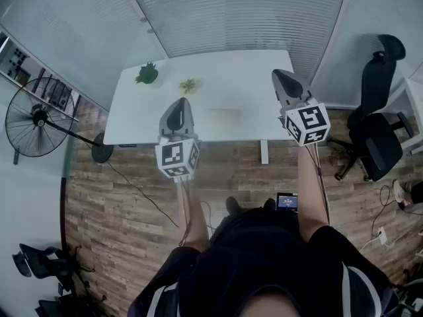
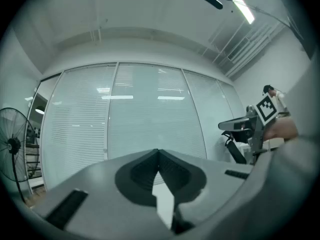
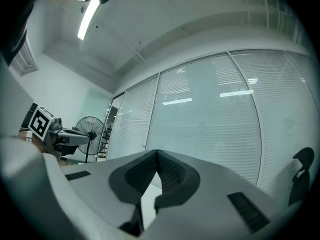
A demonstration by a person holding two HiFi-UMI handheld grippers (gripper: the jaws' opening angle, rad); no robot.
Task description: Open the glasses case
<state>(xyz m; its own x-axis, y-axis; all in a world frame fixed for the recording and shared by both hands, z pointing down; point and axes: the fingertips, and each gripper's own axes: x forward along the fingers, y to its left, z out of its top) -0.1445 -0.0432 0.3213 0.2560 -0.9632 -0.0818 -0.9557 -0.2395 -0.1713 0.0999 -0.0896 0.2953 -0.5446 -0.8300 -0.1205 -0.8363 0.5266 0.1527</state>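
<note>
A pale glasses case [image 1: 225, 116] lies faintly visible near the middle of the white table [image 1: 132, 121], between my two grippers. In the head view the left gripper [image 1: 181, 102] hovers over the table's front edge, left of the case. The right gripper [image 1: 278, 74] is held higher, over the table's right edge. Both point level toward the glass wall. The left gripper view shows its jaws [image 2: 159, 152] meeting at the tips with nothing between them. The right gripper's jaws [image 3: 157, 152] are likewise shut and empty. The case appears in neither gripper view.
Two small green plants [image 1: 147, 74] [image 1: 188, 85] stand at the table's back left. A standing fan [image 1: 39, 119] is on the left, a black office chair [image 1: 377, 137] on the right. A wall of blinds [image 1: 238, 15] lies behind the table. Cables trail on the wooden floor.
</note>
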